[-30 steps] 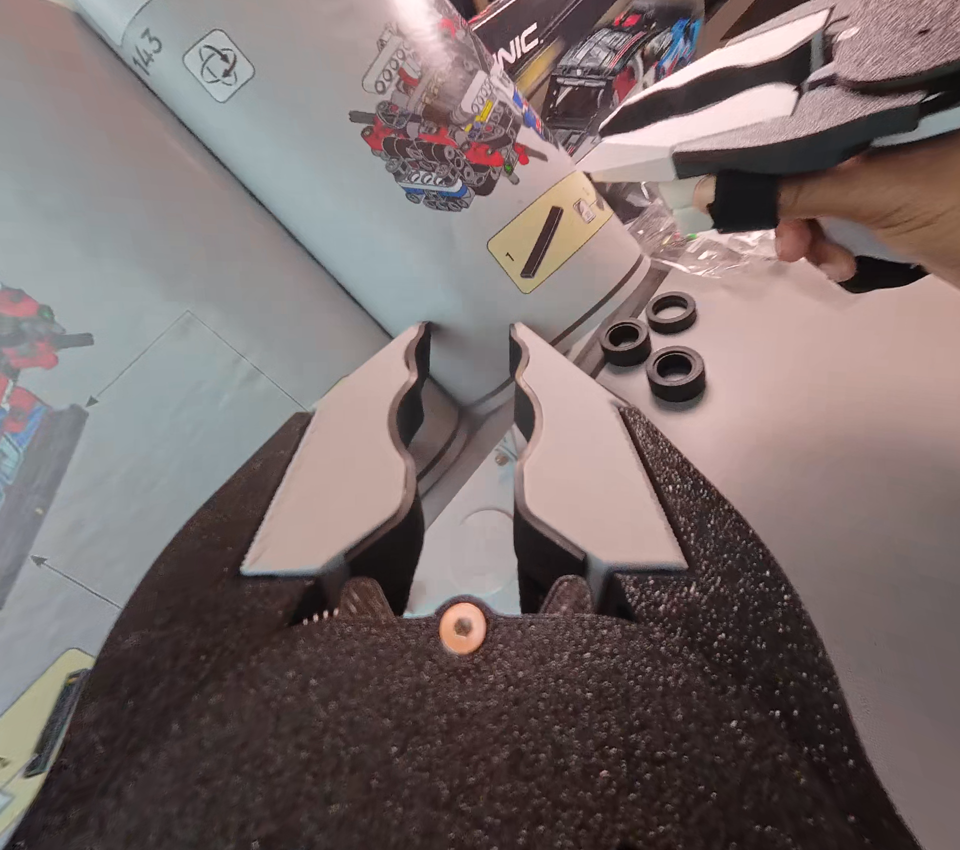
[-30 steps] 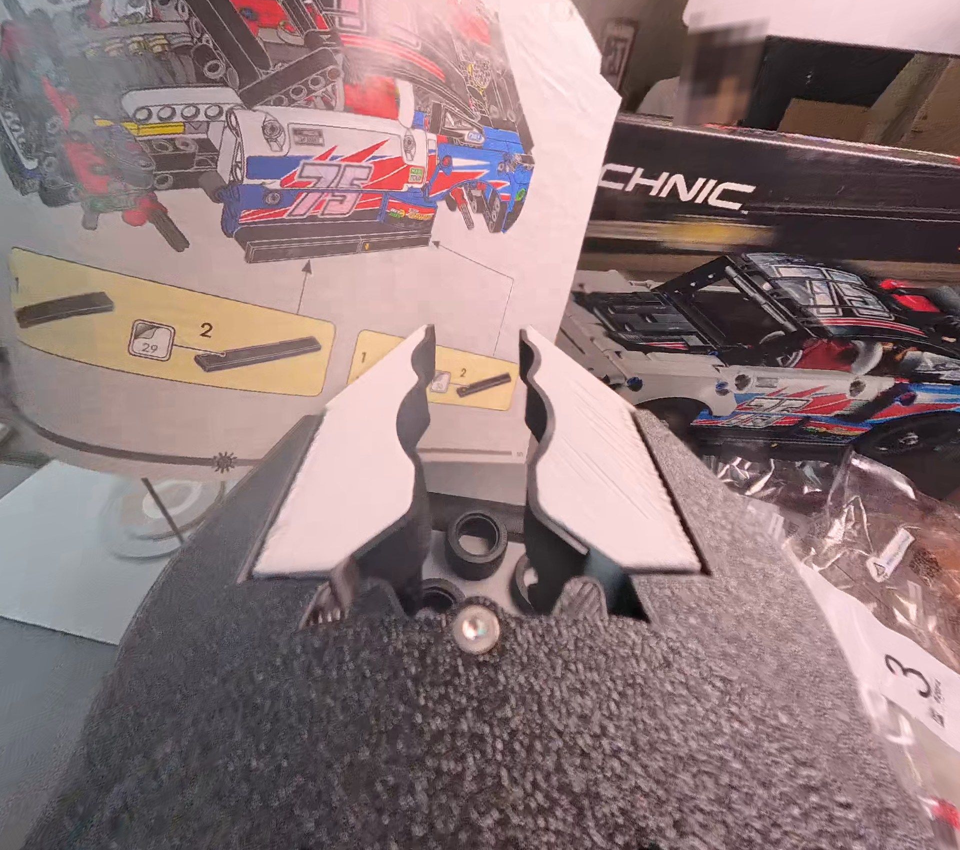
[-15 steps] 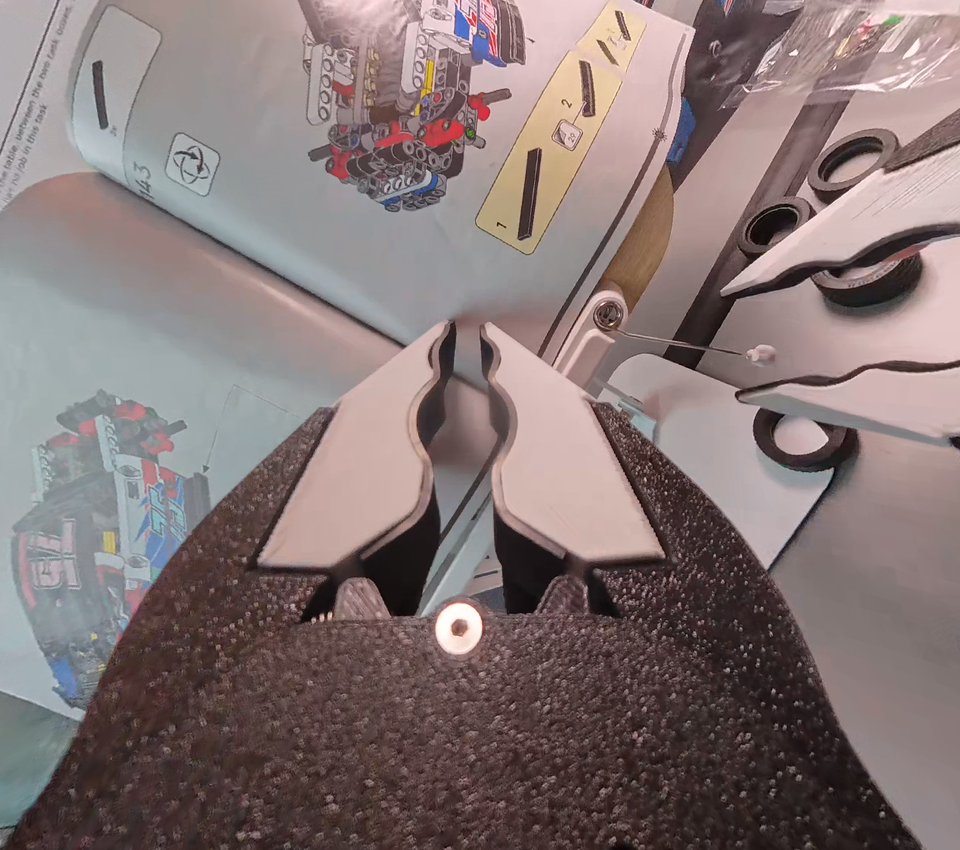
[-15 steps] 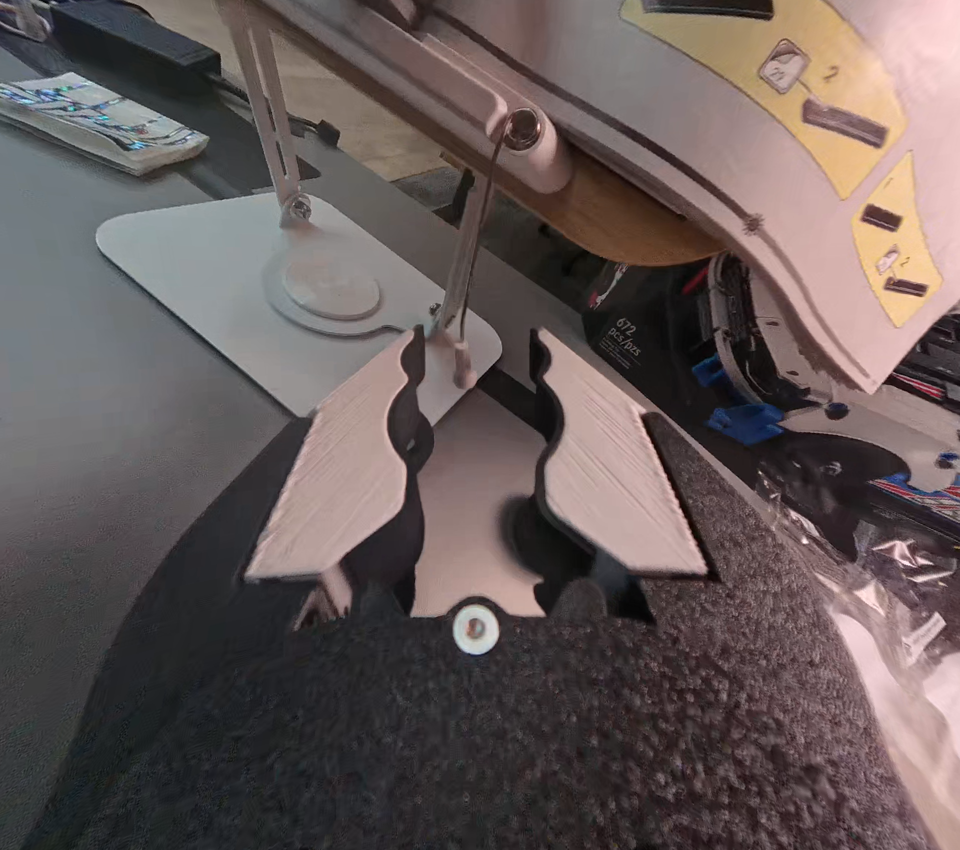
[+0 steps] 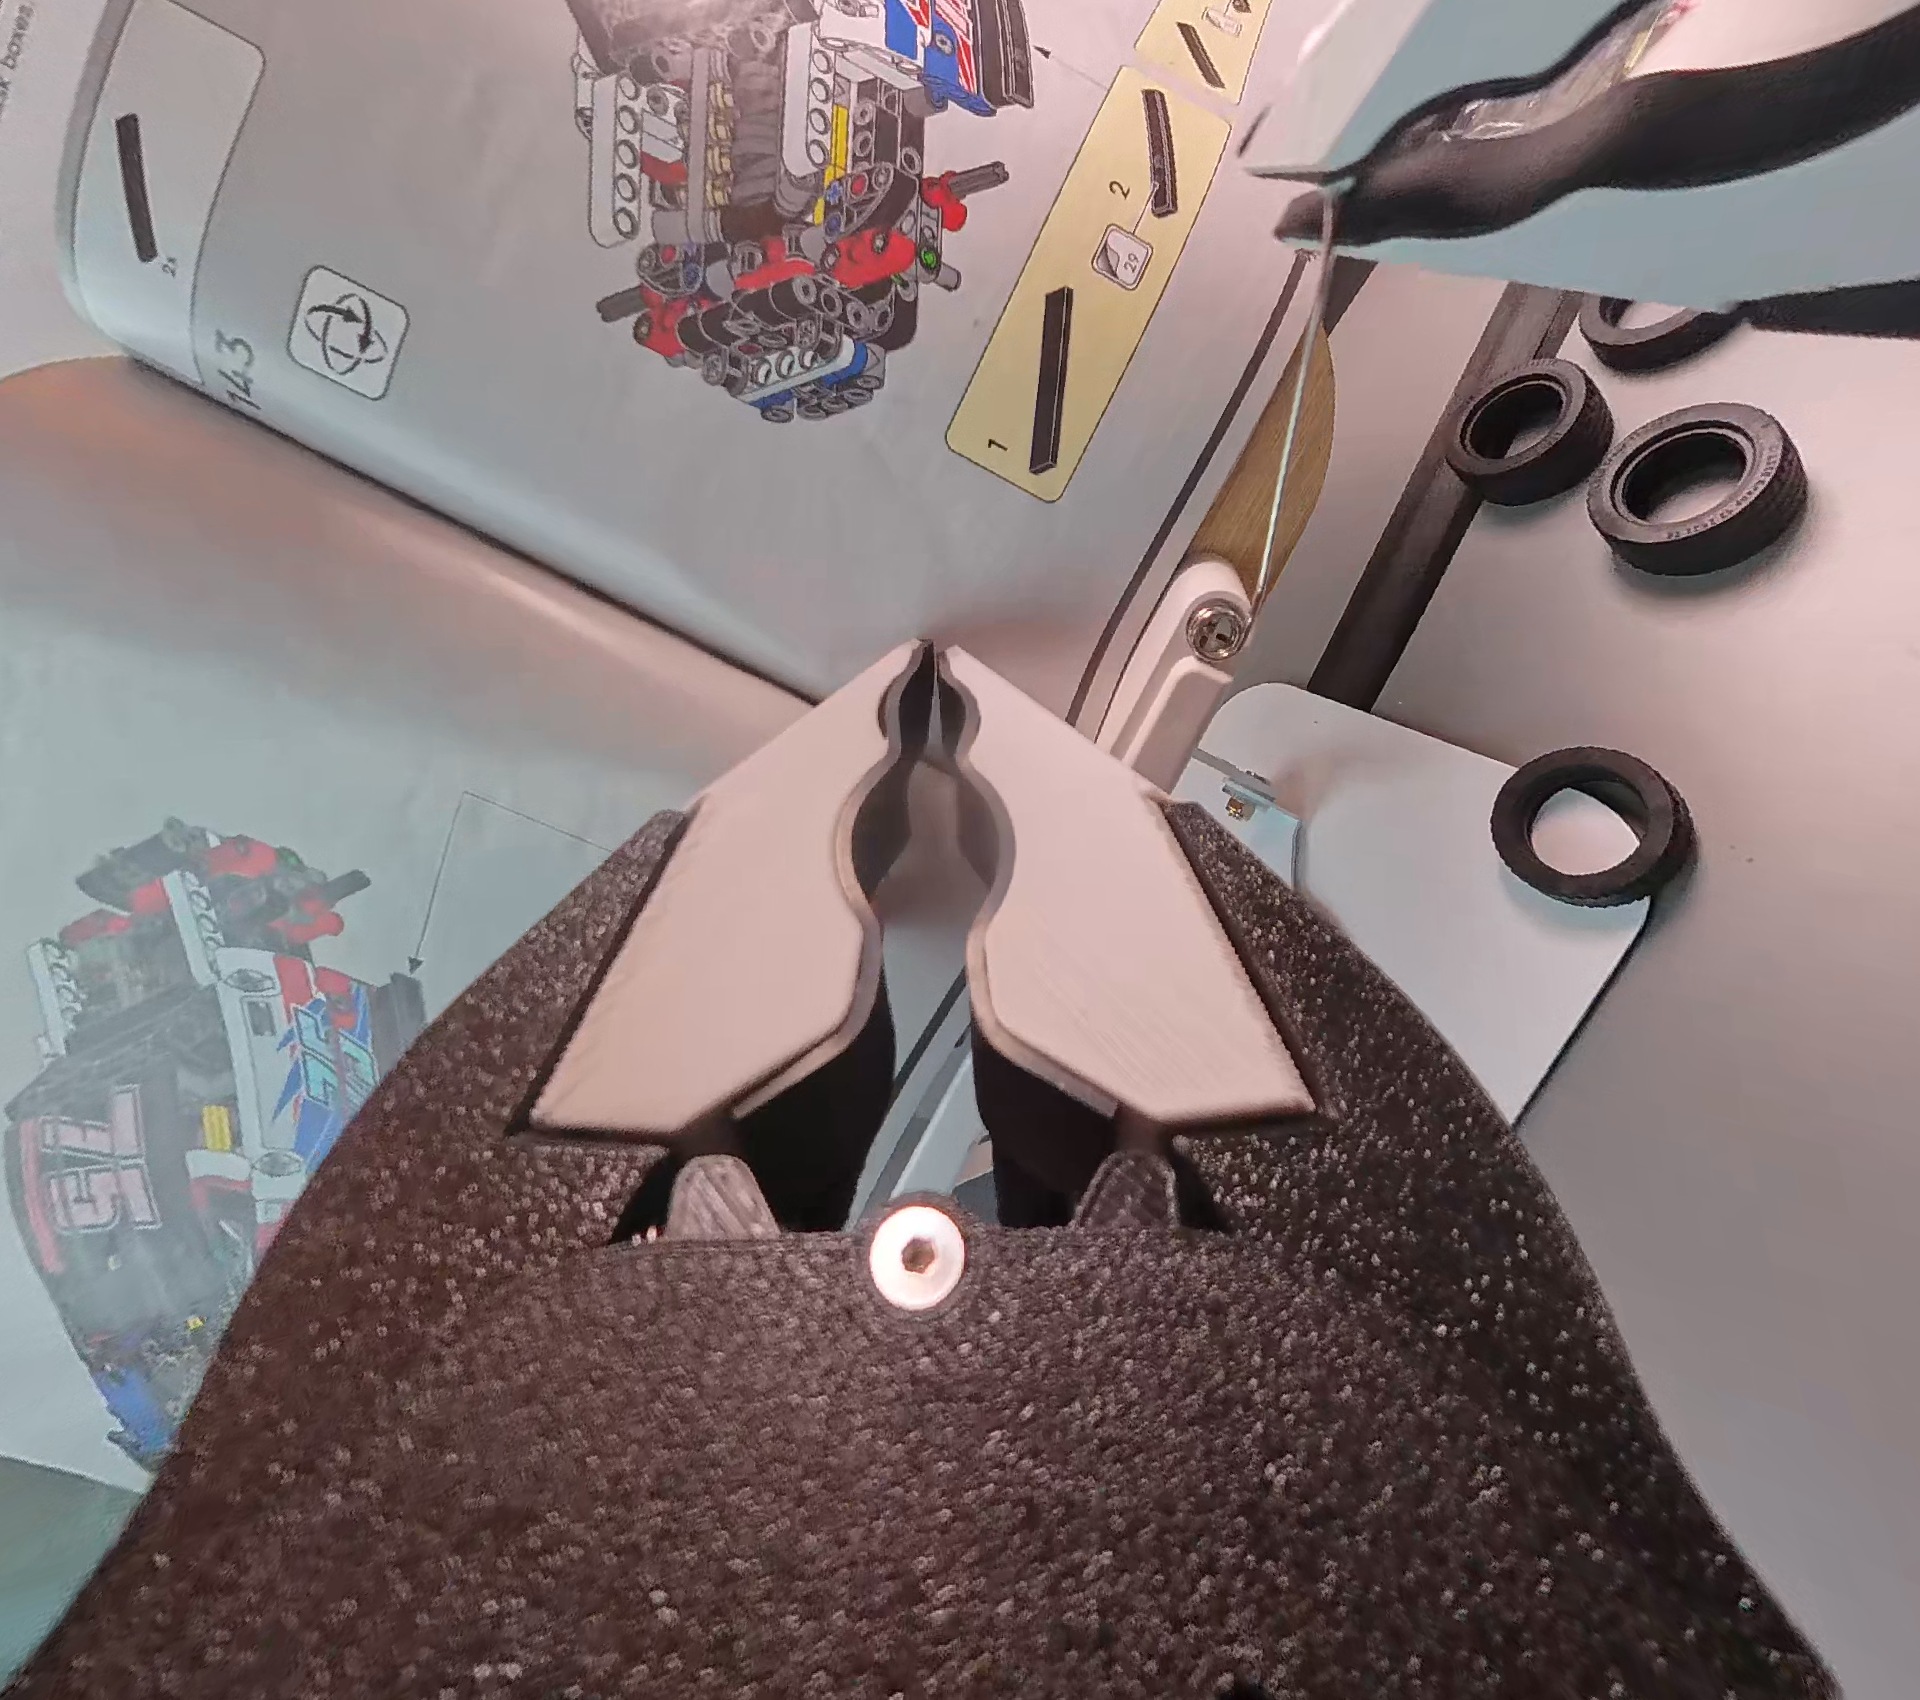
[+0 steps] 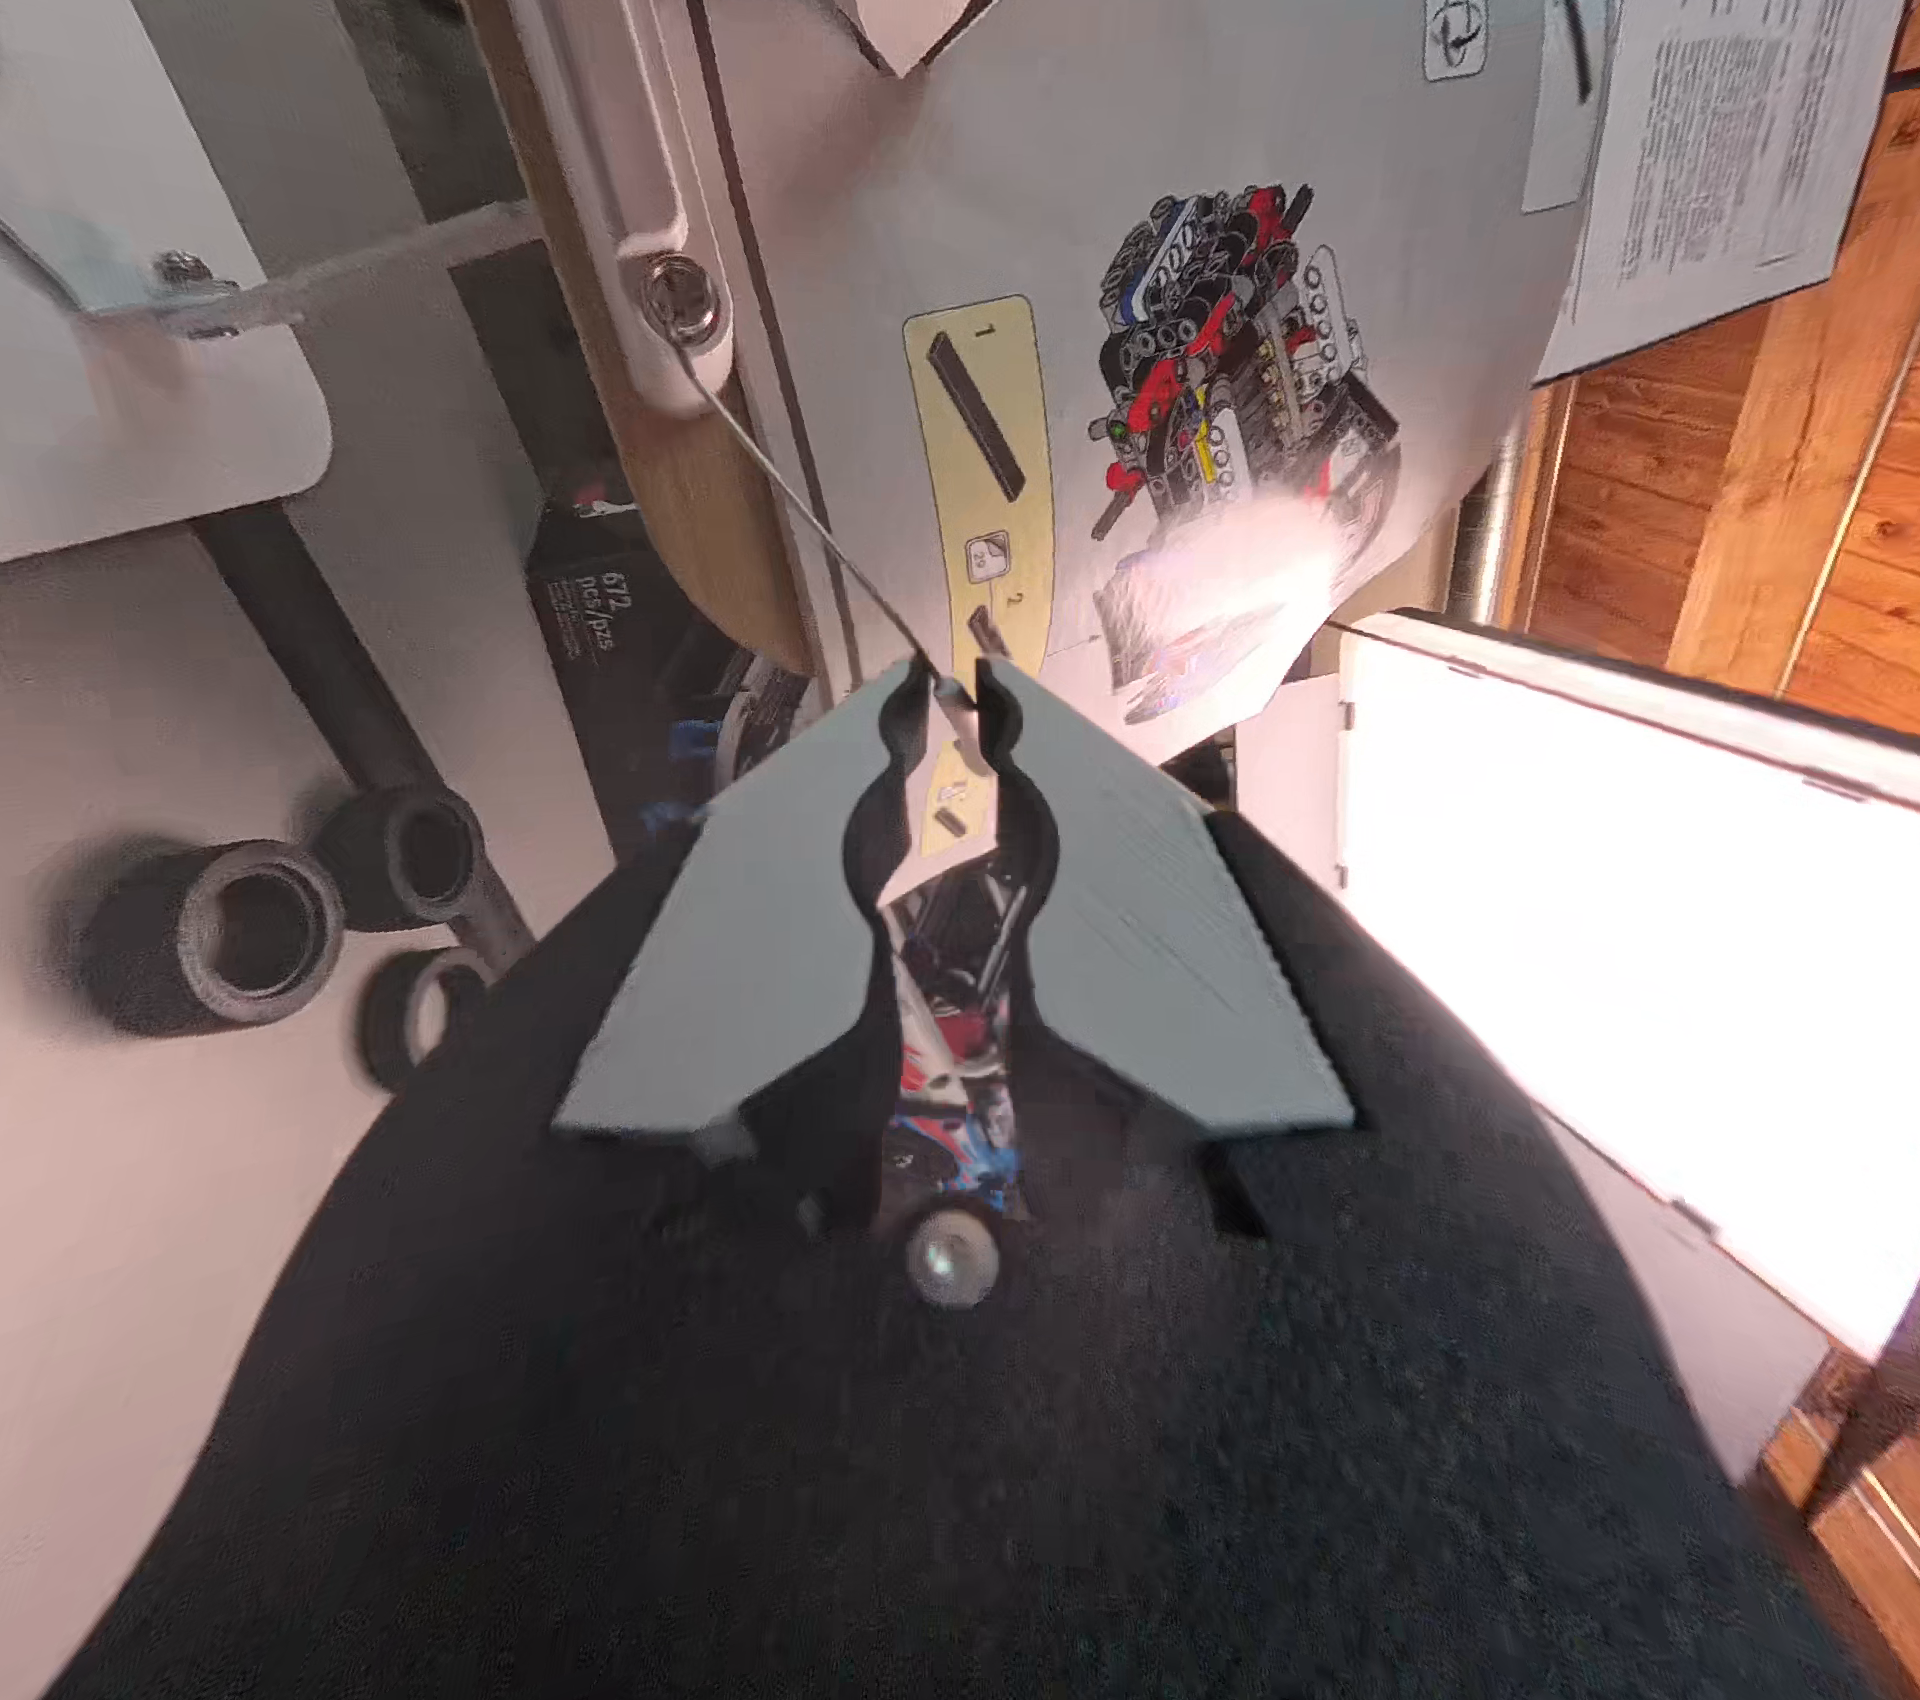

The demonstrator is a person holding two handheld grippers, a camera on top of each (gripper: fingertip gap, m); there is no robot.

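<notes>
Left wrist view, my left gripper (image 5: pixel 928 663) pinched shut on booklet page (image 5: pixel 623 196), right gripper (image 6: pixel 948 682) nearly closed around thin page-holder wire (image 6: pixel 800 507), black tires (image 5: pixel 1652 497) nearby.

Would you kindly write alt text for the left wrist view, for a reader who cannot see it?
The left gripper is shut on the lower edge of a curled page of an open instruction booklet showing a toy car build. At upper right the right gripper pinches the stand's thin wire page holder, with four black rubber tyres on the grey table.
</notes>
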